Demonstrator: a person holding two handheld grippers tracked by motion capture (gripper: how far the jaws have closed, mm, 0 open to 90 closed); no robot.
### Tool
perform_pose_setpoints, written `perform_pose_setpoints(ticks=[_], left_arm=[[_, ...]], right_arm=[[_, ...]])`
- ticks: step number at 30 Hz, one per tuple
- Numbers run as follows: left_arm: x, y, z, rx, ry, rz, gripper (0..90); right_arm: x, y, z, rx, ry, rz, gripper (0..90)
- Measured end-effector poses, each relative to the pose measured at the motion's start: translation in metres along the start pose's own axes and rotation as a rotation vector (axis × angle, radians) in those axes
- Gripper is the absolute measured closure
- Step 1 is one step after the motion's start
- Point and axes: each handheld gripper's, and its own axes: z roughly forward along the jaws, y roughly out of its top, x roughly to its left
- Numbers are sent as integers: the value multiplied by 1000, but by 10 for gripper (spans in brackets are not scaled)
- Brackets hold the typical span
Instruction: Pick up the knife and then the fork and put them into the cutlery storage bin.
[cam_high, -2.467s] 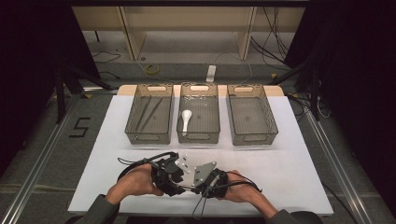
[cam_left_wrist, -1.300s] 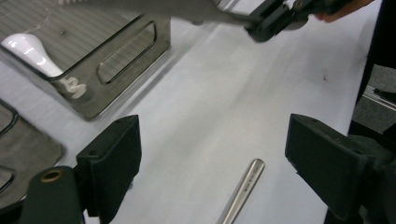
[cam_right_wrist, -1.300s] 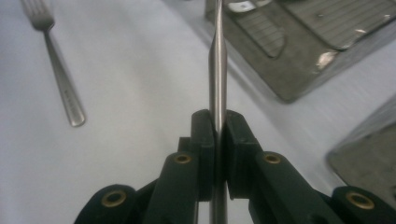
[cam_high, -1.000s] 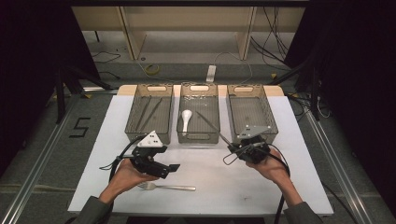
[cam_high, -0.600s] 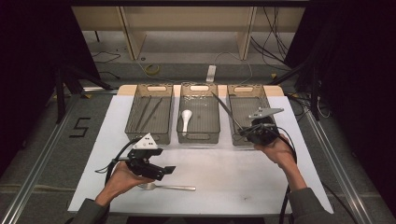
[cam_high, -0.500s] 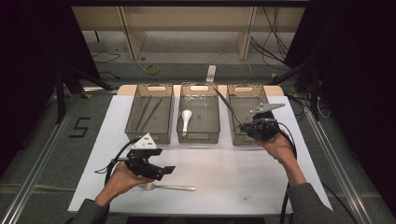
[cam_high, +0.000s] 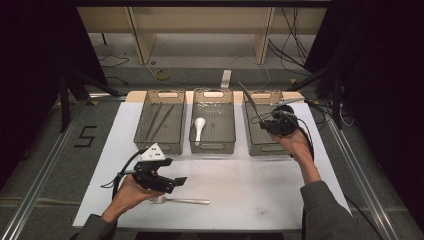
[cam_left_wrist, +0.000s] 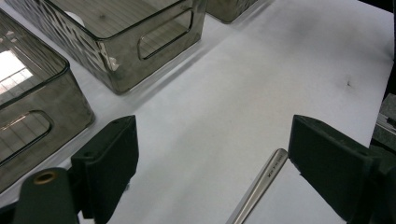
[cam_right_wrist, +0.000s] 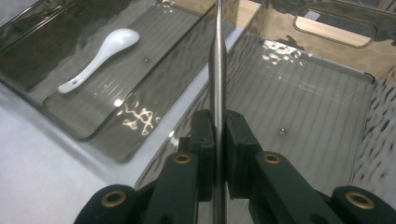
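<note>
My right gripper (cam_high: 272, 122) (cam_right_wrist: 217, 116) is shut on a slim metal utensil (cam_high: 249, 100) (cam_right_wrist: 217, 56) and holds it over the right bin (cam_high: 260, 149). The utensil points up and to the far left. A metal fork (cam_high: 182, 201) lies on the white mat near the front edge. My left gripper (cam_high: 172, 182) (cam_left_wrist: 212, 140) hovers just above it, open, and the fork's handle (cam_left_wrist: 261, 186) lies between the jaws, untouched. The middle bin (cam_high: 212, 147) contains a white ceramic spoon (cam_high: 199, 127) (cam_right_wrist: 100, 51).
Three smoky clear bins stand in a row at the back of the mat. The left bin (cam_high: 159, 145) holds dark chopsticks (cam_high: 159, 120). The right bin's floor (cam_right_wrist: 299, 93) is bare. Dark floor and metal rails flank the table.
The right gripper has carried the utensil from the mat's front to over the right bin, drifting farther back and right. The left gripper has stayed over the fork.
</note>
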Motion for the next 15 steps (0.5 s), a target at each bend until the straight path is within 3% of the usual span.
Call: perform_pose_setpoints(ticks=[15], left_arm=[[-3,-3,-2,4,25,13,159]], right_arm=[[-19,3,21,60,-73,106,843]])
